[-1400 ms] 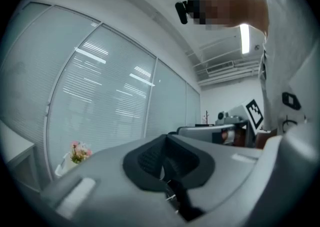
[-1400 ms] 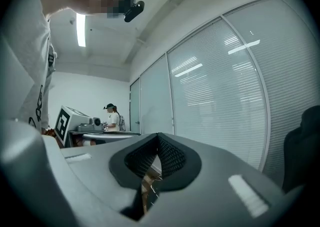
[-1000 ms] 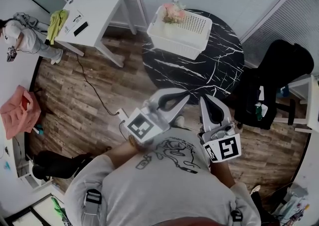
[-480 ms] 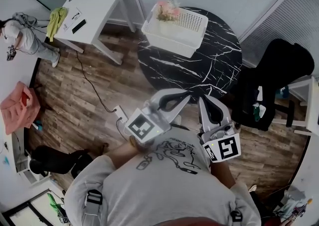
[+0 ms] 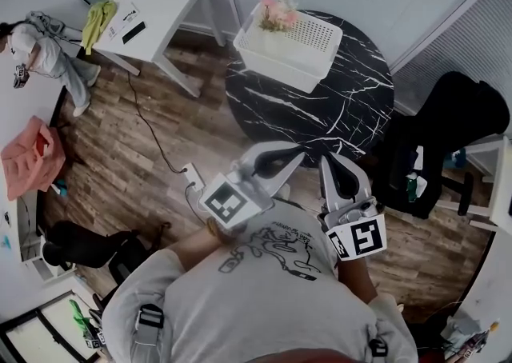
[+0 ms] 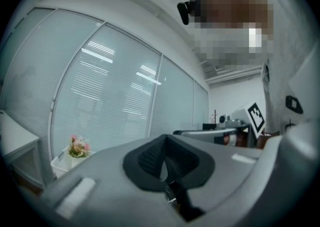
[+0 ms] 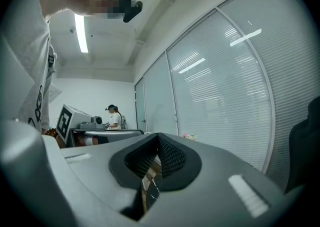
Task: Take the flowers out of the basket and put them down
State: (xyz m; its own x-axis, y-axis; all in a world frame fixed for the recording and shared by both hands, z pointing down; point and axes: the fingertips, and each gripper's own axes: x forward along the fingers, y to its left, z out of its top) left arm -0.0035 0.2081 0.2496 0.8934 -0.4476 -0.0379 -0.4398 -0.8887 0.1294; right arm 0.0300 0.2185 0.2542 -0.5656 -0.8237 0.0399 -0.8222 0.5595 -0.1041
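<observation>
Nothing done yet: flowers [image 5: 278, 15] in basket [image 5: 308, 49] at tabletop [image 5: 336, 113] far edge; left gripper [image 5: 290, 158] and right gripper [image 5: 333, 163] jaws closed, empty.

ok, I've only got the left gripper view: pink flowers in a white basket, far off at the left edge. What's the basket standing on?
Observer: In the head view, the white basket stands on a round black marble table, towards its far left side.
Operator: Where in the basket are the flowers?
Observer: The pink flowers sit in its far left corner. I can see nothing else in it.
Operator: And the right gripper?
Observer: The right gripper is shut on nothing. It is beside the left gripper at the table's near edge, well short of the basket.
</observation>
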